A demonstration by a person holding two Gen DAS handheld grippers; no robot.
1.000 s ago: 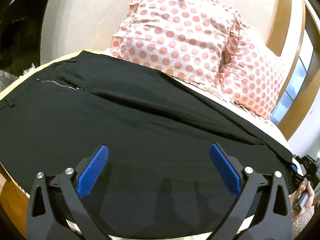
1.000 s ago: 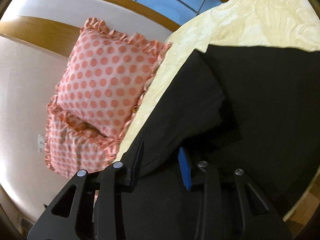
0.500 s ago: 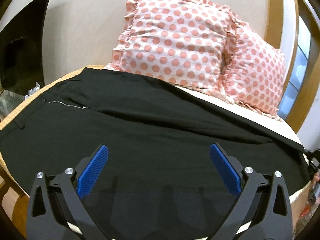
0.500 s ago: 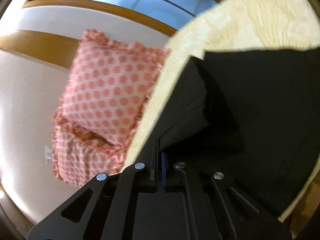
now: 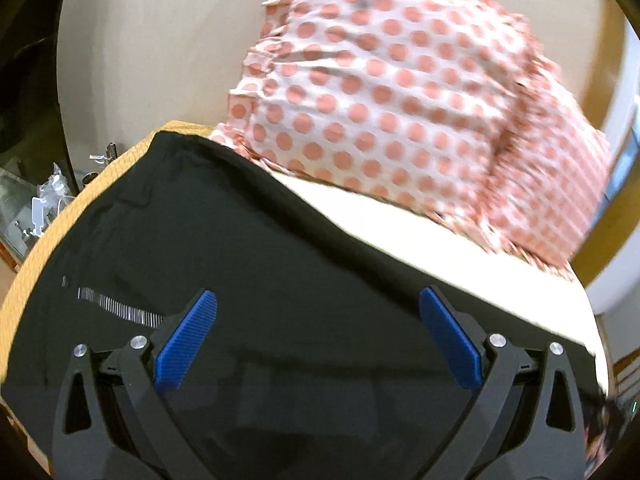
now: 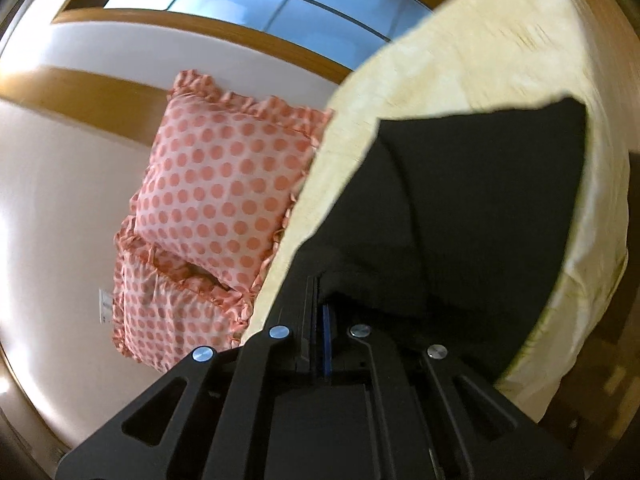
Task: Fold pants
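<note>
Black pants (image 5: 260, 248) lie spread across the bed, waistband and zipper (image 5: 116, 308) at the left in the left wrist view. My left gripper (image 5: 318, 320) is open and empty, low over the upper part of the pants. In the right wrist view the pants (image 6: 460, 208) rise in a lifted fold from the leg end. My right gripper (image 6: 318, 300) is shut on the pants' leg hem and holds it above the bed.
The bed has a pale yellow cover (image 6: 480, 60). Two pink polka-dot pillows (image 5: 380, 92) (image 6: 224, 192) lean on the wall at the head. A side table with small clutter (image 5: 44, 204) stands left of the bed. A window (image 6: 248, 0) is behind.
My right gripper closed on the leg hem and has lifted and pulled it. My left gripper moved lower and nearer the waistband, still open.
</note>
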